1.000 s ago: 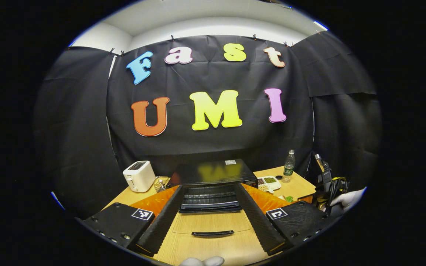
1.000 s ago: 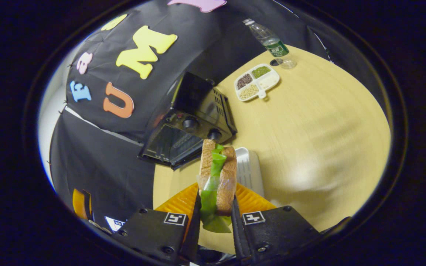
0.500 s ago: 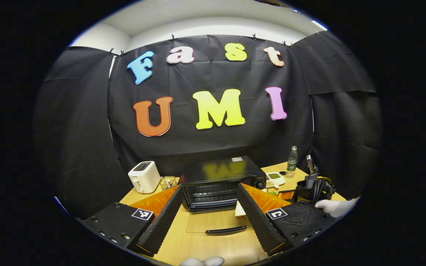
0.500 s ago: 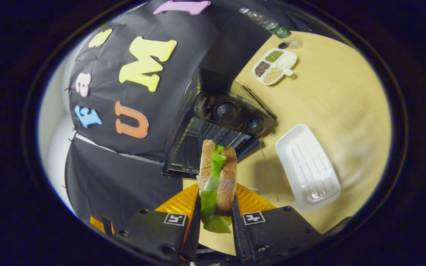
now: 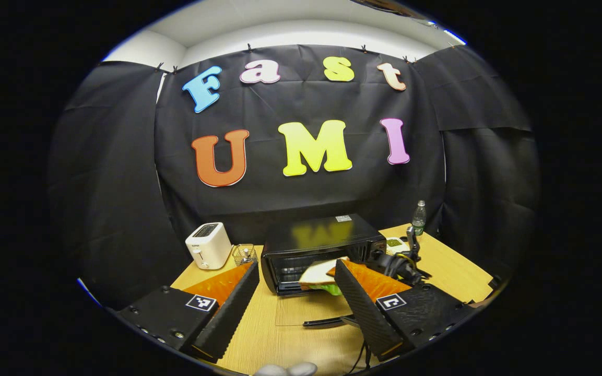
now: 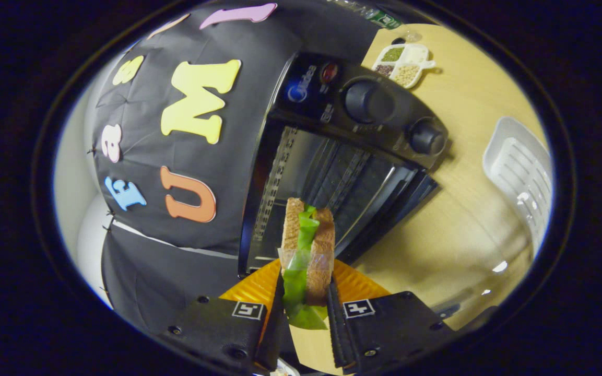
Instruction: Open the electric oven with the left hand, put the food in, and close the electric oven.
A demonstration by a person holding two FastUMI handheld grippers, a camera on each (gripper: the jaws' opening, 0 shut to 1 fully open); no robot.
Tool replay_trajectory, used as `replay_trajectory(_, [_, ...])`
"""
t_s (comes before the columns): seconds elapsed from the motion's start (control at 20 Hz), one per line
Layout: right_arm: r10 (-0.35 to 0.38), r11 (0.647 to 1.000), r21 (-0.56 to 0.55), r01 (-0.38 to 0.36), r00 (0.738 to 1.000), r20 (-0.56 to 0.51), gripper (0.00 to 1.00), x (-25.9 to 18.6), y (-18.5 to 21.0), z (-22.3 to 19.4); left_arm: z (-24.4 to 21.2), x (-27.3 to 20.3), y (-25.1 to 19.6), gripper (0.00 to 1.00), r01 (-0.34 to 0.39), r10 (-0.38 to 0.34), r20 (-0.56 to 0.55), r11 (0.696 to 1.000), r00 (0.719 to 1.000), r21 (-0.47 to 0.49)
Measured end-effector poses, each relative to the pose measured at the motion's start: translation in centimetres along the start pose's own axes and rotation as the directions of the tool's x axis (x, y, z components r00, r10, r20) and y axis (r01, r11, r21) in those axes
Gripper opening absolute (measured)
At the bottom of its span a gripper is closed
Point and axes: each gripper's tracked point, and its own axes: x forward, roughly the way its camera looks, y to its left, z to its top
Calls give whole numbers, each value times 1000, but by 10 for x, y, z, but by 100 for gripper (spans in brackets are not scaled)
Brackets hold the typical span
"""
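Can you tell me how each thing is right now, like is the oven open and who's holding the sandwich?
Electric oven: door open, folded down flat.
Sandwich: held on edge, at the oven's mouth.
Right gripper: shut on the sandwich.
Left gripper: open, holding nothing.
White tray: empty, on the table.
Water bottle: upright.
Toaster: upright, nothing sticking out of its slot.

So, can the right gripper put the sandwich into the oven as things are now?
Probably yes. The oven door lies open and the sandwich, held by the right gripper, is right at the opening, with nothing between.
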Motion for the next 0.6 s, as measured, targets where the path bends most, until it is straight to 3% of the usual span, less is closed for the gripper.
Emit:
replay_trajectory(0.35, [-16, 998, -62, 21, 997, 81, 39, 40, -5, 17, -5, 10, 12, 95, -5, 5, -12, 1000, 1000, -7])
replay_trajectory(0.6, [-72, 990, -117, 83, 993, 95, 39, 50, -19, 22, -14, 13, 20, 95, -18, 18, -33, 1000, 999, -17])
